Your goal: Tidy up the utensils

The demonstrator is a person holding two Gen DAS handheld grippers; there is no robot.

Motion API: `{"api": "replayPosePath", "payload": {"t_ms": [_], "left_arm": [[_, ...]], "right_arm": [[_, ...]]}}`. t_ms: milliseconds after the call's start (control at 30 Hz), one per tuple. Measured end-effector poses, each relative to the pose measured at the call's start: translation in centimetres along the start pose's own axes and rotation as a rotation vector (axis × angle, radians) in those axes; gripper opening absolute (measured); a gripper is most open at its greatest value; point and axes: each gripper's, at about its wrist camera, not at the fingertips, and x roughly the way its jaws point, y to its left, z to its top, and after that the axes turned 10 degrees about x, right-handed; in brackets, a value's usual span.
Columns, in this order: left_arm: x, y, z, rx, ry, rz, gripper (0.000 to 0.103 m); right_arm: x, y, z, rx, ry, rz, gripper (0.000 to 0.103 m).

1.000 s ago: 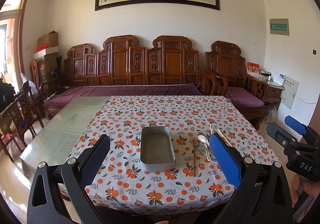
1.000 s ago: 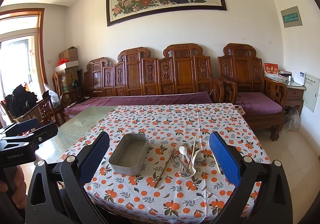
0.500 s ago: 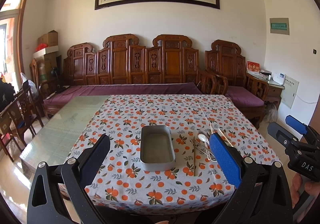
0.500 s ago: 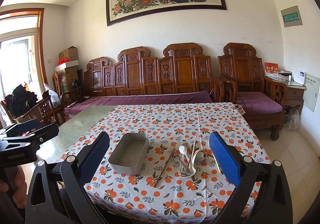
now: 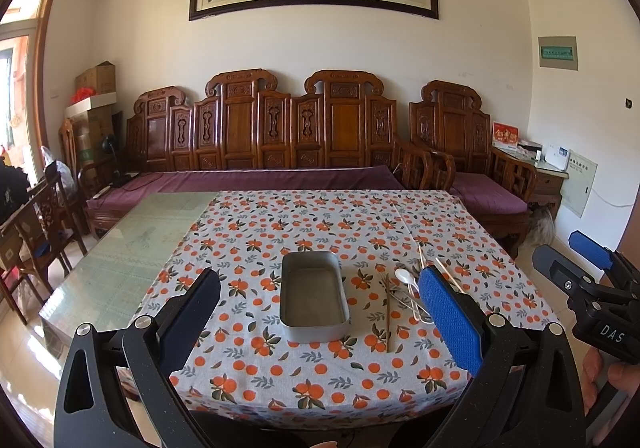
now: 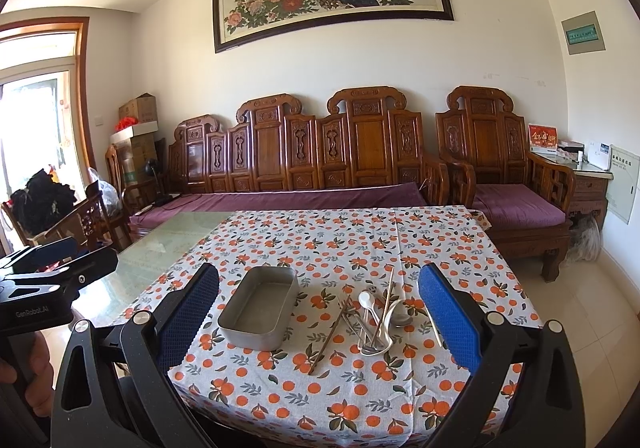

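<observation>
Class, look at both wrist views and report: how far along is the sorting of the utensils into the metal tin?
Done: nothing; the metal tin is empty. In hand: nothing; the left claw and right claw are both open and held short of the table. Left: the whole heap beside the tin, including the white spoon, the metal spoon and the chopsticks.
</observation>
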Motion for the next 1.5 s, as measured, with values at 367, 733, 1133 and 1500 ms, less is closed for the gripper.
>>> {"api": "replayPosePath", "payload": {"t_ms": [367, 733, 1133, 1500], "left_arm": [[0.2, -0.3, -0.5, 0.000, 0.012, -0.006, 0.096], [3.5, -0.1, -2.5, 0.001, 0.089, -0.043, 0.096], [8.2, -1.5, -4.7, 0.054, 0.174, -0.105, 0.096], [12.5, -2.4, -4.7, 0.097, 0.211, -0.198, 0.096]], "right_arm": [[0.4, -0.2, -0.7, 0.004, 0.009, -0.002, 0.100], [2.4, -2.0, -2.0, 0.020, 0.044, -0.011, 0.100], [7.1, -5.2, -4.4, 0.011, 0.120, -0.053, 0.100], [12.8, -8.1, -5.2, -0.008, 0.205, -0.064, 0.085]]}}
